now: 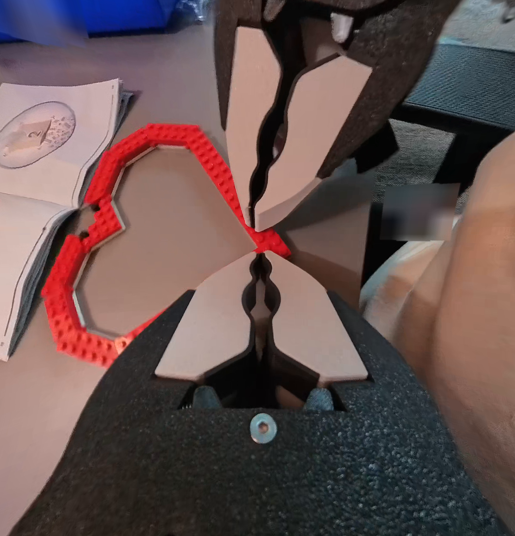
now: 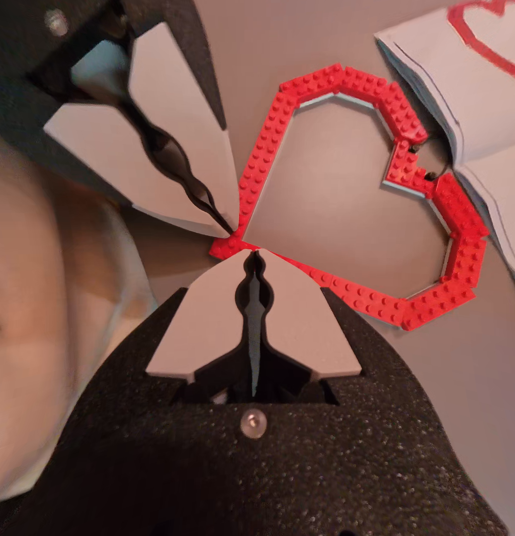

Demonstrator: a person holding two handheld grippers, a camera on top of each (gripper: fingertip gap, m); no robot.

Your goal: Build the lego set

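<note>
A red heart-shaped lego frame (image 1: 175, 145) lies flat on the tan table (image 1: 169, 220), with a pale layer under its red plates. Its pointed end (image 1: 272, 242) faces me. My left gripper (image 1: 259, 254) is shut on that point from below in the left wrist view. My right gripper (image 1: 252, 213) comes in from the top of that view and is shut on the same point. In the right wrist view the heart frame (image 2: 262, 162) spreads up and to the right. The right gripper (image 2: 255, 253) pinches its point, with the left gripper (image 2: 230, 231) beside it.
An open instruction booklet (image 1: 33, 179) lies against the heart's lobes and also shows in the right wrist view (image 2: 468, 95). A blue bin (image 1: 120, 17) stands at the back. A person's arm (image 1: 468, 333) and the table edge (image 1: 363, 261) are close on the right. A dark grey box (image 1: 468, 87) sits beyond. Only a small space, under 4 cm, lies between the two pairs of fingers.
</note>
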